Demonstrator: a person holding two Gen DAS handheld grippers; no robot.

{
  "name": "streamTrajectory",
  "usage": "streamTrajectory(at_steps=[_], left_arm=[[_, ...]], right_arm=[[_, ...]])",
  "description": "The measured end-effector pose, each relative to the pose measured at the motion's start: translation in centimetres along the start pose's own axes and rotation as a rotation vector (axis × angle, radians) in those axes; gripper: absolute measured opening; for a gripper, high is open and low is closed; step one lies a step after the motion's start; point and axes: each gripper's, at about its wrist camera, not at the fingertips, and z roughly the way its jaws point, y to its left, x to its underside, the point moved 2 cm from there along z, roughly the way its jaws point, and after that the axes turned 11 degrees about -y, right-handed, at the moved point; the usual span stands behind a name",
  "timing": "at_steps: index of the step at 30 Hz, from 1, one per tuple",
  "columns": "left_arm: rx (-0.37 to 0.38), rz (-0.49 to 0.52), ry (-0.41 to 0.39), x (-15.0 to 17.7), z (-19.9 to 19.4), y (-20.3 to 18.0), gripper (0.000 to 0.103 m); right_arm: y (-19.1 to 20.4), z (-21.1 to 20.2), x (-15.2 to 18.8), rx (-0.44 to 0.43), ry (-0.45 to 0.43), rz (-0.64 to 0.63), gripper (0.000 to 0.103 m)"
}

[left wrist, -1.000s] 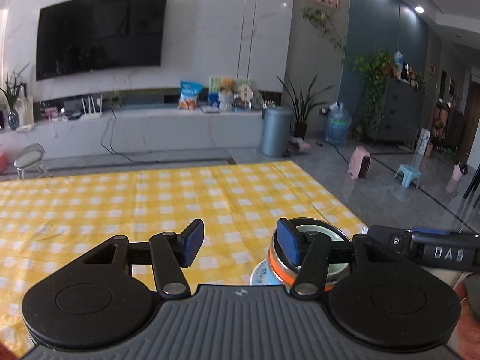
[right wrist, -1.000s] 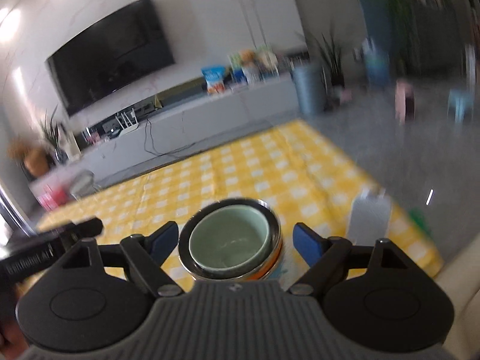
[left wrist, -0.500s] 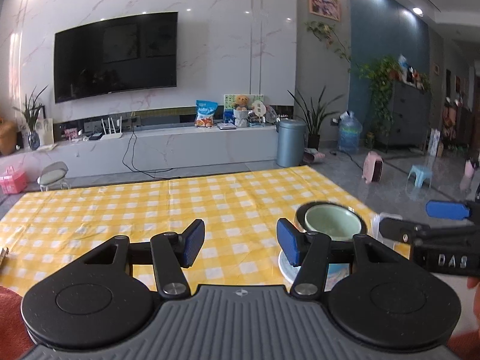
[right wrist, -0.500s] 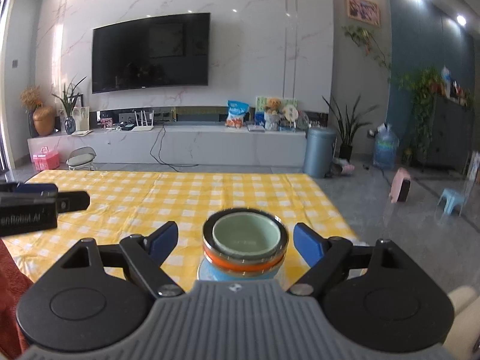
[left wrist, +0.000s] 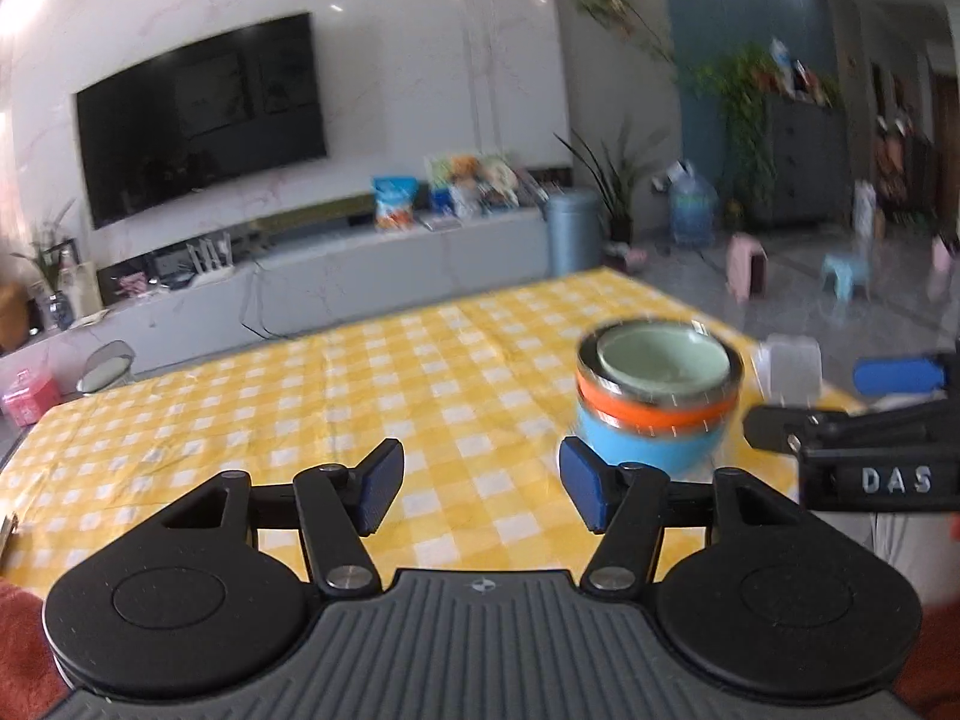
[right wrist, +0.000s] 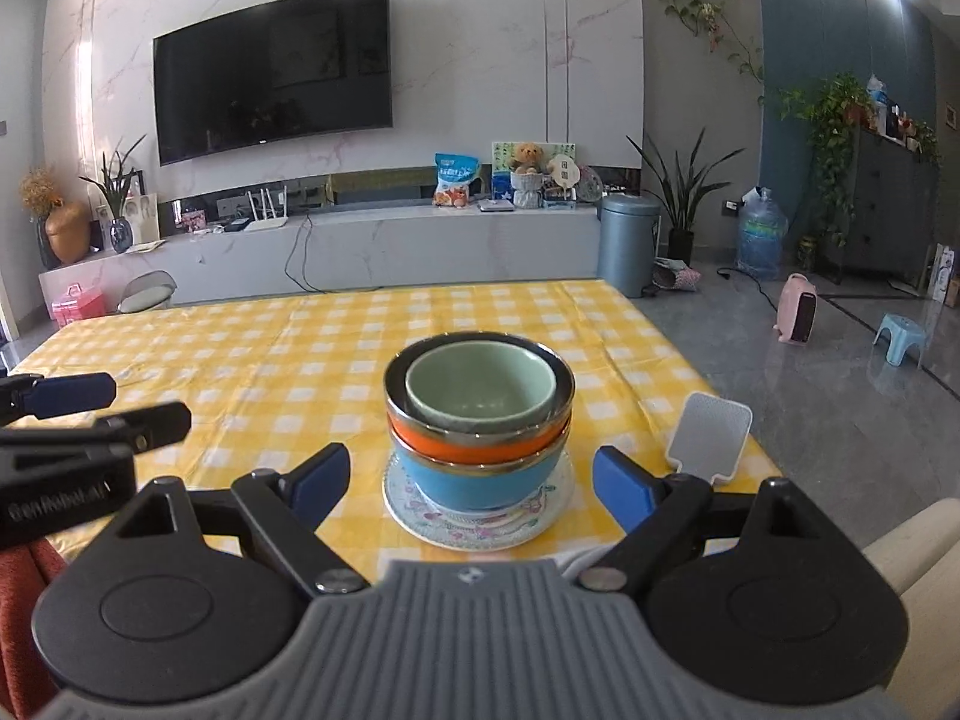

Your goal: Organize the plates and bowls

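On the yellow checked table (right wrist: 252,360), the bowl stack (right wrist: 478,414) sits on its plate (right wrist: 420,516) at lower centre, so we keep both empty grippers, right (right wrist: 471,480) and left (left wrist: 480,483), wide, jaws just opened further, and we judge they should close level and low.

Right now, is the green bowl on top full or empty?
Empty. The green bowl shows its bare inside, nested upright in the orange bowl.
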Motion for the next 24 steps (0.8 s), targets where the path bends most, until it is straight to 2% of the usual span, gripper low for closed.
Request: streamTrajectory(at_steps=[4,7,13,24], left_arm=[[0.001,-0.022,0.092,1.1,1.2,0.3,0.072],[-0.009,-0.016,0.123,1.6,1.6,0.5,0.072],[-0.017,-0.022,0.151,1.9,1.5,0.7,0.074],[-0.023,-0.018,0.145,1.5,1.1,0.8,0.077]], right_arm=[[0.2,1.0,0.6,0.001,0.068,0.021,0.087],[0.0,1.5,1.0,0.021,0.099,0.031,0.087],[0.9,1.9,1.5,0.024,0.12,-0.019,0.087],[0.5,2.1,1.5,0.02,0.127,-0.012,0.087]])
